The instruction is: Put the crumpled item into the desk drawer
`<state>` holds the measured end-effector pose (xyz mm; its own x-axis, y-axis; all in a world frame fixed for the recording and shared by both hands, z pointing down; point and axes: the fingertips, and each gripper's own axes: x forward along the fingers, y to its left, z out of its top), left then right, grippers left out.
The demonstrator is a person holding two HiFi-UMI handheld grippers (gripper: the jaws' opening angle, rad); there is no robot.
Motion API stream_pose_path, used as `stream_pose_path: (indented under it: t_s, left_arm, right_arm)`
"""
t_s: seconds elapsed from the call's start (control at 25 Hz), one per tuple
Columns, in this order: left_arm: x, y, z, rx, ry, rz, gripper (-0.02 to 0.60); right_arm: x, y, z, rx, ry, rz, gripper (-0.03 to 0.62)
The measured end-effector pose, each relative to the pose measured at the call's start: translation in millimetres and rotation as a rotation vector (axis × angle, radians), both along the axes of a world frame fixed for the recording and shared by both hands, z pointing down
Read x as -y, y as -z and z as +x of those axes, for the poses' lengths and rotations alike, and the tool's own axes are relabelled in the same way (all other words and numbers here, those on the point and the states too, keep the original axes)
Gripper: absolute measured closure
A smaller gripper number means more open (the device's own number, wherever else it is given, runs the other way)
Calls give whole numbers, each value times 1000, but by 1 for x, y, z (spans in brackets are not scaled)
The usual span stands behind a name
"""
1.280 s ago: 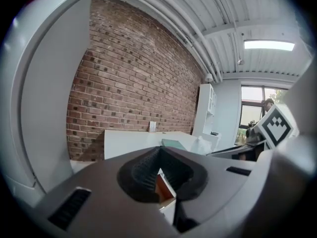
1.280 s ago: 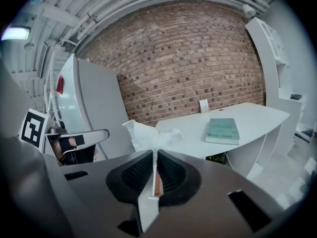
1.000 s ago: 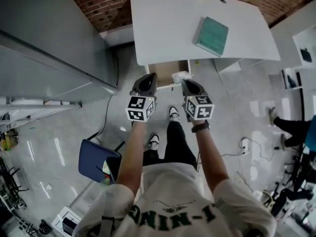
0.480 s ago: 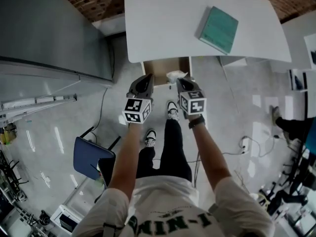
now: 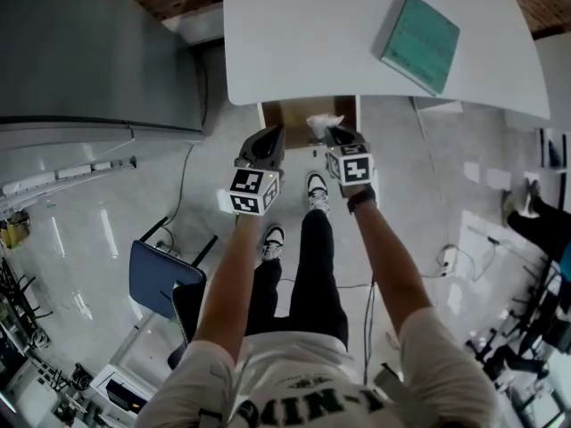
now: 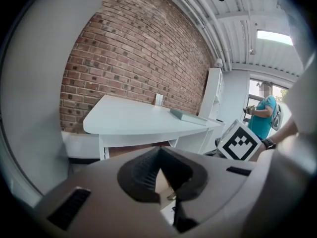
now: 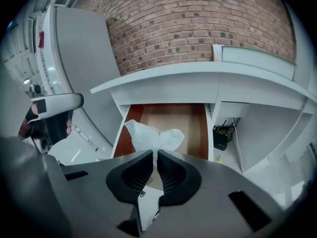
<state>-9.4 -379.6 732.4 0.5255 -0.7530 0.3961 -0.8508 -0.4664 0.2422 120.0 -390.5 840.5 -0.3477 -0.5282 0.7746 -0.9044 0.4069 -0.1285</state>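
Observation:
A crumpled white paper item [image 7: 153,135] sticks up from between the fingers of my right gripper [image 7: 155,155], which is shut on it. In the head view the right gripper [image 5: 343,141] holds the crumpled item [image 5: 323,125] over the front edge of the open wooden drawer [image 5: 294,112] under the white desk [image 5: 303,43]. From the right gripper view the drawer [image 7: 173,114] lies straight ahead, its bare bottom showing. My left gripper [image 5: 264,146] hovers beside it at the drawer's left front corner. Its jaws [image 6: 158,152] are shut, with nothing between them.
A green book [image 5: 419,31] lies on the desk's right part. A grey cabinet [image 5: 89,52] stands to the left, a blue chair [image 5: 165,279] behind on the left. Cables and a box [image 7: 222,133] sit under the desk. Another person [image 6: 262,115] stands to the right.
Both grippers have moved forward toward the desk. The crumpled item, still gripped, now reaches the drawer's front edge. The drawer stays open.

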Motion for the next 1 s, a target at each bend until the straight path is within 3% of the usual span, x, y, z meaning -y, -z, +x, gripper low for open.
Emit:
stream_pose_path:
  t_s: [0.28, 0.8, 0.84, 0.92, 1.0]
  left_arm:
    - [8, -26, -2, -2, 4, -13, 583]
    - [8, -36, -4, 5, -8, -17, 583]
    - [8, -37, -5, 6, -6, -18, 583]
    - [9, -37, -6, 8, -2, -19, 583]
    - [11, -34, -6, 8, -2, -16, 583]
  right_arm:
    - [13, -34, -10, -49, 55, -63, 568]
    - [31, -51, 0, -142, 43, -83, 566]
    - [32, -51, -1, -133, 38, -79, 557]
    - [33, -49, -5, -104, 31, -78, 467]
    - [33, -46, -8, -85, 31, -77, 440]
